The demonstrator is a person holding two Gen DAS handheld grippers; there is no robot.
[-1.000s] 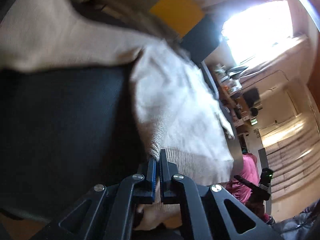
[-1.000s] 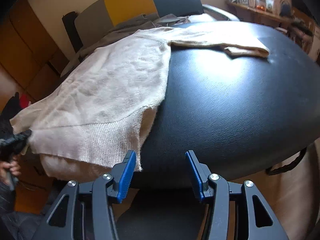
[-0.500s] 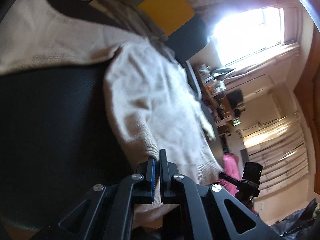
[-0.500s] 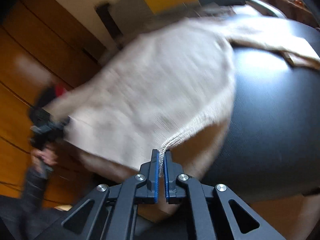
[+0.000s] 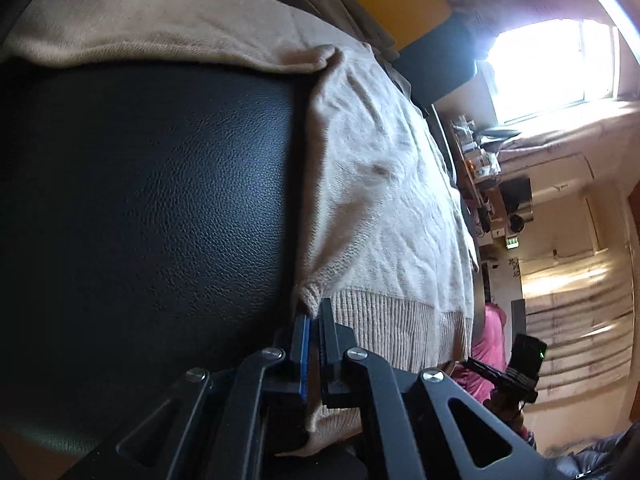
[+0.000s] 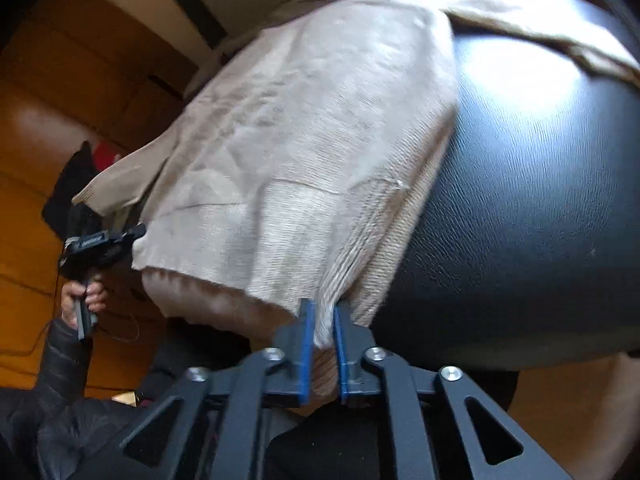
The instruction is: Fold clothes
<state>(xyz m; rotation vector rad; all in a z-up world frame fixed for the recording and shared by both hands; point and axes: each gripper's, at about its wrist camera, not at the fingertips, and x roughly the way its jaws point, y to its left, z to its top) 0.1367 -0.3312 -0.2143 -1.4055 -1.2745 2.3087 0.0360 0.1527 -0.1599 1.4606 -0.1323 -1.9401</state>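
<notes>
Left wrist view: the beige knit sweater (image 5: 384, 200) lies over the black leather surface (image 5: 140, 208), filling the centre and right of the frame. The left gripper (image 5: 314, 320), bottom centre, is clamped on the ribbed hem corner. The knit looks soft, light and stretchy, so the thicker rib is probably the firmest place to hold.

Right wrist view: the sweater (image 6: 312, 128) fills the centre, draping off the surface edge. The right gripper (image 6: 322, 322), bottom centre, has the opposite hem corner bunched between its jaws, which are opening; that hold could slip.
</notes>
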